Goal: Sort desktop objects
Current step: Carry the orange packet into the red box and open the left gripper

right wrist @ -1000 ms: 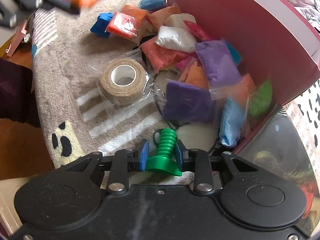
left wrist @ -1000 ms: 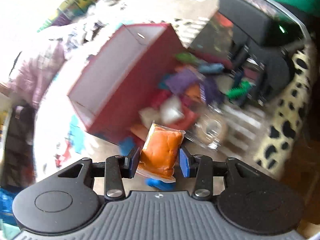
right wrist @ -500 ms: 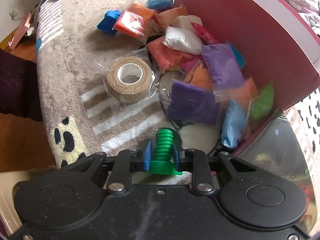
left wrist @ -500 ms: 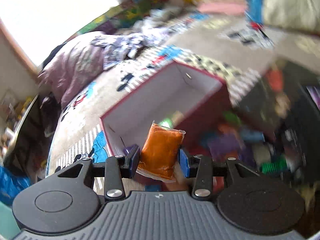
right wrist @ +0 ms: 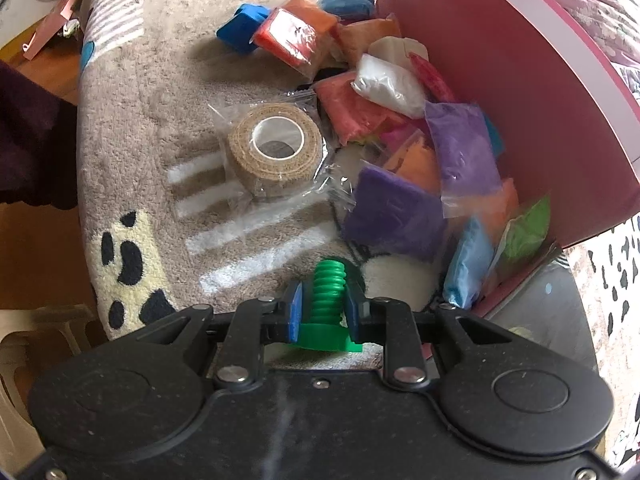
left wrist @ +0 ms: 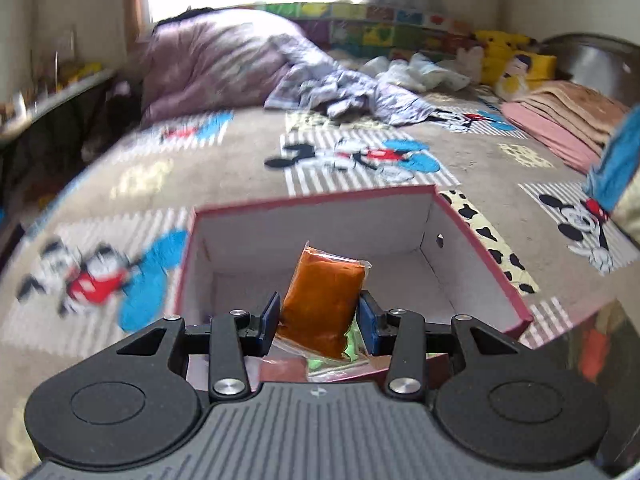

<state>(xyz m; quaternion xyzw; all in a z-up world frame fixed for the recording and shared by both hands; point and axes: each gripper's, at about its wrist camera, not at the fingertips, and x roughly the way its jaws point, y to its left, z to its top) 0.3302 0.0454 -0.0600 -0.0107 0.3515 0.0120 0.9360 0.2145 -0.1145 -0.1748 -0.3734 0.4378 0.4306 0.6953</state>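
Note:
My left gripper [left wrist: 318,318] is shut on an orange clay packet [left wrist: 323,302] and holds it over the open top of the red box [left wrist: 480,248], which has a white inside. A green packet [left wrist: 352,344] lies in the box below it. My right gripper [right wrist: 323,310] is shut on a green plastic bolt [right wrist: 326,304], held above the carpet. The red box's outer wall [right wrist: 500,92] stands at the right in the right wrist view. A pile of coloured clay packets [right wrist: 404,160] lies against it.
A wrapped tan tape roll [right wrist: 274,148] lies on the beige carpet [right wrist: 152,92] left of the pile. A blue block [right wrist: 242,28] lies at the pile's far end. A bed with a purple quilt [left wrist: 224,60] stands beyond the box. A white stool [right wrist: 32,336] is at lower left.
My left gripper has swung up and over the red box with the orange packet, now looking into it. My right gripper has hardly moved and still holds the bolt.

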